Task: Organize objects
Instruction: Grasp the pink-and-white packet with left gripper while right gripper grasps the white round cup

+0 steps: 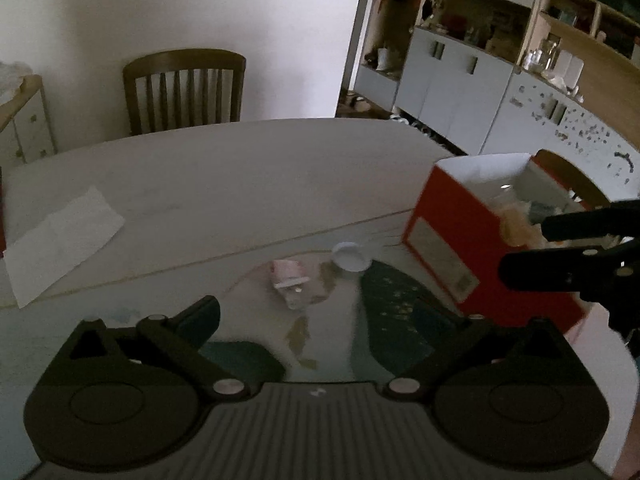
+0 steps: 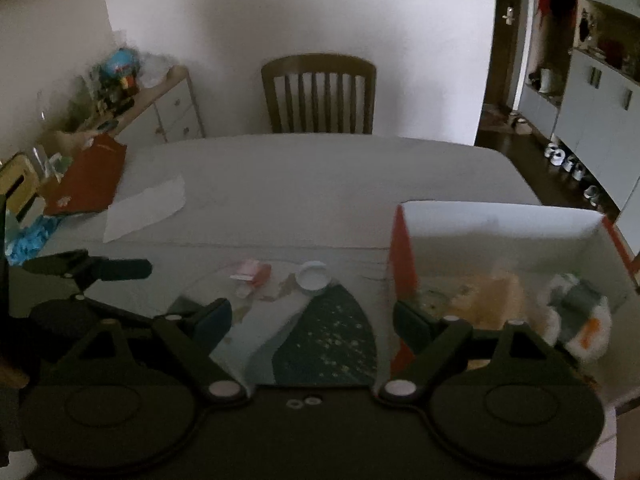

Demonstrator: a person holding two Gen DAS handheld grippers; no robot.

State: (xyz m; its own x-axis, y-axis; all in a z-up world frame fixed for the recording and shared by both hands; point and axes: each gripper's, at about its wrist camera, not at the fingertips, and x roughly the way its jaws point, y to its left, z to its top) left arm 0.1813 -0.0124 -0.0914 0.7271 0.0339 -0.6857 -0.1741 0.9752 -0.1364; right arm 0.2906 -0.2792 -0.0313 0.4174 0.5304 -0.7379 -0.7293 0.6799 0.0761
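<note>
Table (image 1: 248,168) space ahead of both grippers holds a small pink packet (image 1: 289,278) and a white cap (image 1: 350,256), side by side and close together on the glassy near part. The packet is blurred; its long axis seems to run across the left wrist view, though which end leads I cannot tell. The cap lies flat, round, with no clear heading. The left gripper (image 1: 336,312) has its fingers spread wide with nothing between them; packet and cap lie beyond the tips. The right gripper (image 2: 310,314) is likewise spread and empty, its right finger just at the near wall of the red box (image 2: 404,248). Inside the box sit a stuffed toy (image 2: 580,320) and something pale.
</note>
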